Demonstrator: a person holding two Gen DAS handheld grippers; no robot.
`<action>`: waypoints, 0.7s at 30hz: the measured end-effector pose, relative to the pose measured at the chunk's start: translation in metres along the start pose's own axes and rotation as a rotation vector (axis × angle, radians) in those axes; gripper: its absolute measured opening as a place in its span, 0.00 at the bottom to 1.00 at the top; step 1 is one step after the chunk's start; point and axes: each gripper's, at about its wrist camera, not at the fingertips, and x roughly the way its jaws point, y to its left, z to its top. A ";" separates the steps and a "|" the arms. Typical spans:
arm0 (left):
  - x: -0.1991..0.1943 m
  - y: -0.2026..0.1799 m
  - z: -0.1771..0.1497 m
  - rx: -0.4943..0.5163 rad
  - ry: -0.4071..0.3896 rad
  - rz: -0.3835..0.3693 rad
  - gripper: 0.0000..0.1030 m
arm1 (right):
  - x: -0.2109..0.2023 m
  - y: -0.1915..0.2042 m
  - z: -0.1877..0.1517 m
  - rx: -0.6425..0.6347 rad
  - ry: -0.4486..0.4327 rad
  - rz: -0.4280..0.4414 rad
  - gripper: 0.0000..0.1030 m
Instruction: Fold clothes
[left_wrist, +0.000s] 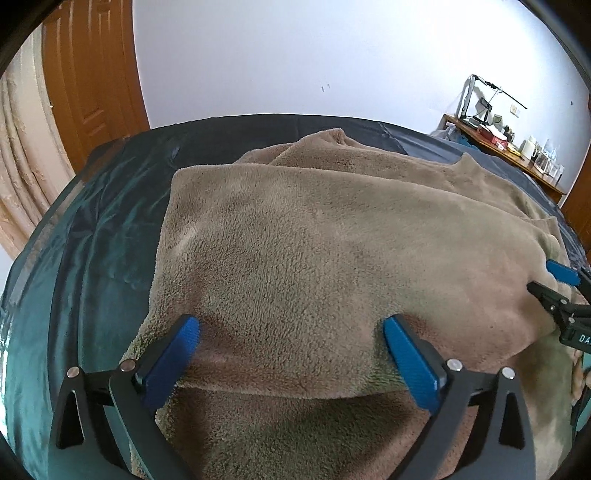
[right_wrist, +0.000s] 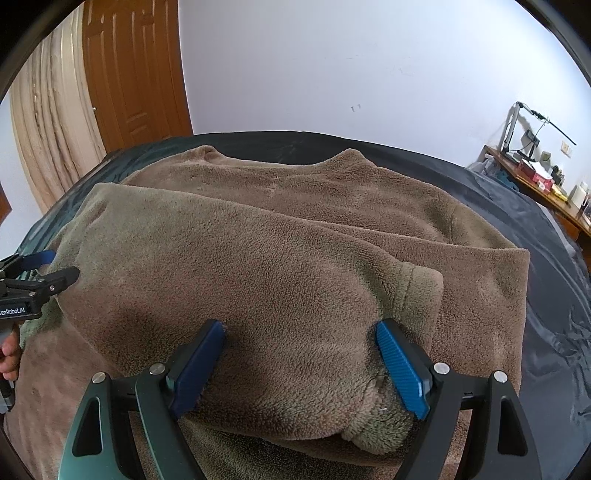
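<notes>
A brown fleece garment (left_wrist: 332, 236) is spread on a bed covered by a dark sheet (left_wrist: 92, 229), with a sleeve (right_wrist: 266, 295) folded across its body. The left hand-held gripper (left_wrist: 291, 332) is held wide open over the fold at 6 o'clock, nothing gripped. The right hand-held gripper (right_wrist: 301, 332) is likewise spread apart, its blue pads either side of the sleeve's cuff (right_wrist: 391, 417), unclamped. A cluttered bench (left_wrist: 506, 147) is seen at 2 o'clock.
</notes>
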 end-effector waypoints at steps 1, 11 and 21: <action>0.000 0.000 0.000 0.000 -0.001 0.000 0.98 | 0.000 0.001 0.000 -0.002 0.000 -0.003 0.84; 0.000 0.001 -0.001 0.000 -0.002 -0.008 0.99 | 0.001 0.006 0.000 -0.026 0.007 -0.032 0.84; 0.000 0.000 -0.001 0.004 -0.002 -0.010 0.99 | 0.002 0.013 0.001 -0.055 0.007 -0.084 0.87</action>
